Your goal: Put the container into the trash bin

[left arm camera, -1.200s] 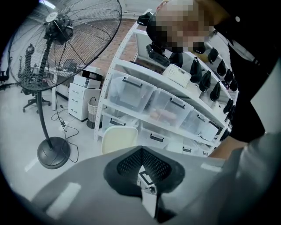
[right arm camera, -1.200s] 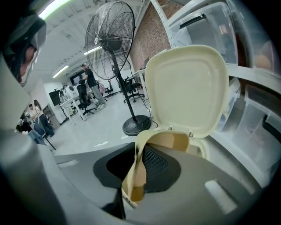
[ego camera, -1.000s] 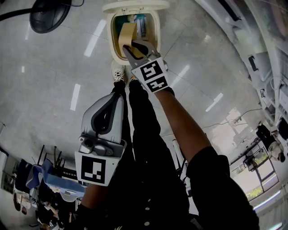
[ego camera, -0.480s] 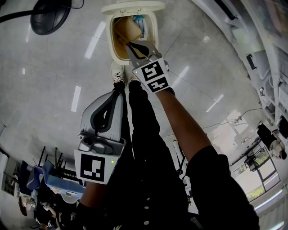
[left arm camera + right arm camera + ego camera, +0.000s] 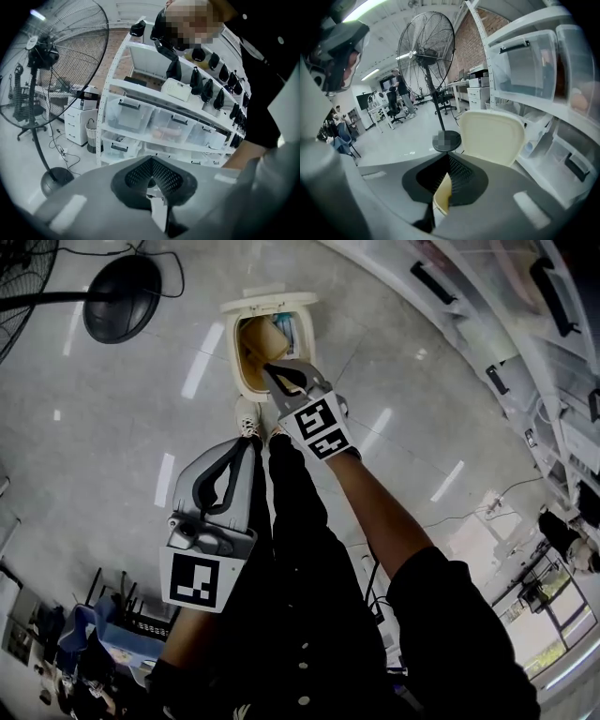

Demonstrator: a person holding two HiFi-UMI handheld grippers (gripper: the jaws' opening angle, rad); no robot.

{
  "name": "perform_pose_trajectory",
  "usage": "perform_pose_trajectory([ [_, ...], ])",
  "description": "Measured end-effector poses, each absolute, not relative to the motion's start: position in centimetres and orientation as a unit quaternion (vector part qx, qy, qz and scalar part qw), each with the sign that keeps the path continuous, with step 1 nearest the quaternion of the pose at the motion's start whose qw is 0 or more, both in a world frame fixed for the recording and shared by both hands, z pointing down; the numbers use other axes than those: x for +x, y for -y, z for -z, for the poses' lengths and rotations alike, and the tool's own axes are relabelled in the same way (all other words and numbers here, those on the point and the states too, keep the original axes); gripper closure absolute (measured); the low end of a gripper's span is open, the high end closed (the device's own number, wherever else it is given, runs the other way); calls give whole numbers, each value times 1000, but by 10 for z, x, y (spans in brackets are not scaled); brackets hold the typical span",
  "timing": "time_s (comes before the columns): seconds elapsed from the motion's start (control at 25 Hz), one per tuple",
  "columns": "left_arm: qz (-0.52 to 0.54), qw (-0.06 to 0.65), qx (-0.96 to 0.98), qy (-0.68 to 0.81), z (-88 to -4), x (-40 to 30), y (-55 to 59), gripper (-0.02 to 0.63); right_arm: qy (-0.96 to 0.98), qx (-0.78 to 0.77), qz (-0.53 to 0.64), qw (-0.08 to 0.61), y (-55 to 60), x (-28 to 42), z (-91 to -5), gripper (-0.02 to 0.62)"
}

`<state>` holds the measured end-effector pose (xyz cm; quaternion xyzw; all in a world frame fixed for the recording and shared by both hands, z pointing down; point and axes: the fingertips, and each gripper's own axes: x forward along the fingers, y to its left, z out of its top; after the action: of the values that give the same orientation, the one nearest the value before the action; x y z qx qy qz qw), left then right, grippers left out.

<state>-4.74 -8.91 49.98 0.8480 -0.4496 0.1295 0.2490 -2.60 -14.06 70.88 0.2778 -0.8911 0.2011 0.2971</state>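
The cream trash bin [image 5: 234,352] stands on the floor with its lid [image 5: 492,136] tipped back. A tan container [image 5: 265,335] sits tilted inside the bin's mouth. My right gripper [image 5: 264,365] reaches over the bin's near rim, shut on the container's edge [image 5: 442,198], which shows as a thin tan strip between the jaws. My left gripper [image 5: 249,442] hangs lower, beside the person's legs and away from the bin. Its jaws are shut [image 5: 152,185] with nothing in them and face the shelving.
A standing fan's round base [image 5: 122,296] rests on the floor left of the bin; the fan head [image 5: 425,51] rises behind it. White shelving with clear plastic boxes [image 5: 154,122] runs along the right. The person's shoes [image 5: 248,414] stand just before the bin.
The container has gone from above the bin's opening down into it, still held by the right gripper. The left gripper has stayed put.
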Motion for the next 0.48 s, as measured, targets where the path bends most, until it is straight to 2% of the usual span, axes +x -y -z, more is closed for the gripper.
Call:
perform_pose_trajectory([
  [0.48, -108, 209, 863, 447, -418, -51, 106, 603, 906, 298, -166, 249, 144, -9, -572, 569],
])
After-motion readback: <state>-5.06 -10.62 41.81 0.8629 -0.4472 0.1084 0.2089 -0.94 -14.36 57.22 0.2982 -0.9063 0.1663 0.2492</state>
